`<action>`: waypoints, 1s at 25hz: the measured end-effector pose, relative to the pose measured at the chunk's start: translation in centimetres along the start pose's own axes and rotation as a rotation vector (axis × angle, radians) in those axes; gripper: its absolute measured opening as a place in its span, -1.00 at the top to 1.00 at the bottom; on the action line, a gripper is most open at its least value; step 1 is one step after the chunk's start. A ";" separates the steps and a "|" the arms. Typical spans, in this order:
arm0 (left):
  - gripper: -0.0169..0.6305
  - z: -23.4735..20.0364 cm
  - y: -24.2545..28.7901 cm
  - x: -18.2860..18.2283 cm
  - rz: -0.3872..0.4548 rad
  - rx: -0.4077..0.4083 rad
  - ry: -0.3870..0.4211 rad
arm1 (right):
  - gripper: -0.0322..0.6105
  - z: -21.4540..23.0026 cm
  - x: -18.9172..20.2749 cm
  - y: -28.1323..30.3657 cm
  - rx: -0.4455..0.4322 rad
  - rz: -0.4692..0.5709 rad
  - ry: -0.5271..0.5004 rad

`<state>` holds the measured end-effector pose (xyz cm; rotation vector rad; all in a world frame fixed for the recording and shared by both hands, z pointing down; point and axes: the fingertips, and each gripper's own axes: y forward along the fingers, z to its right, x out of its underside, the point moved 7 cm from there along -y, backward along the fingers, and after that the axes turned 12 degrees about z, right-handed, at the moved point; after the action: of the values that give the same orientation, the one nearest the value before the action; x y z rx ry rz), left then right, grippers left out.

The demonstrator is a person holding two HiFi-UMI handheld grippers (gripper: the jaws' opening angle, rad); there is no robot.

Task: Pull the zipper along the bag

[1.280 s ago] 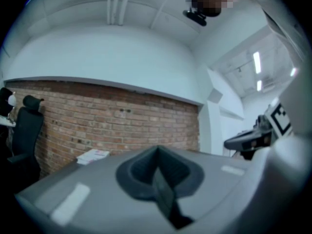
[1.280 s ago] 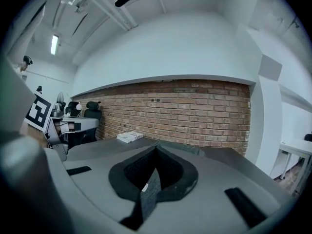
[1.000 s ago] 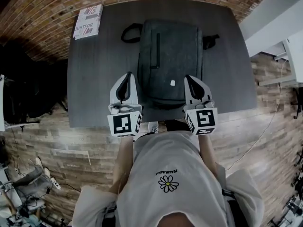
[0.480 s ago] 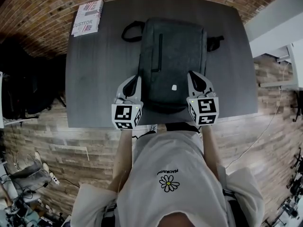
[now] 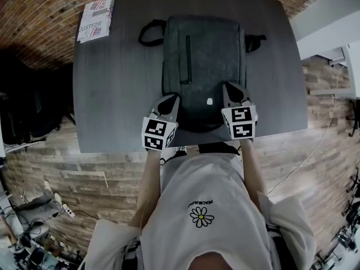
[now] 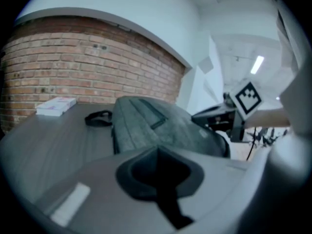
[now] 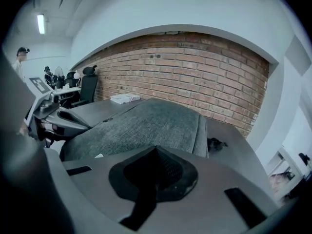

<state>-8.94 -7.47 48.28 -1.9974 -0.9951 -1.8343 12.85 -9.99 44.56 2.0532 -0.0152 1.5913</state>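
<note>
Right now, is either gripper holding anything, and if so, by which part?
Nothing is held. The left gripper and the right gripper both have their jaws shut and empty, at the near end of the grey backpack.

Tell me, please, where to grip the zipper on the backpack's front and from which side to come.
Probably the small pull tab at the near end of the zipper. Come from above, jaws either side of it: the backpack lies flat, front up, and the zipper runs lengthwise.
</note>
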 end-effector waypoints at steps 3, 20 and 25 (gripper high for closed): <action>0.95 2.1 1.7 0.1 -0.011 0.059 0.008 | 0.90 2.2 0.0 0.9 0.076 -0.036 -0.019; 0.95 6.8 7.0 -1.8 0.128 0.273 0.073 | 0.91 11.0 0.1 5.9 0.136 -0.085 -0.006; 0.95 -1.8 4.5 -1.8 0.188 -0.024 0.065 | 0.91 11.1 0.0 5.8 0.138 -0.072 -0.013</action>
<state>-7.45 -12.42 48.07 -1.9578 -0.7427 -1.8051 20.93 -19.59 45.10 2.1427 0.1671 1.5741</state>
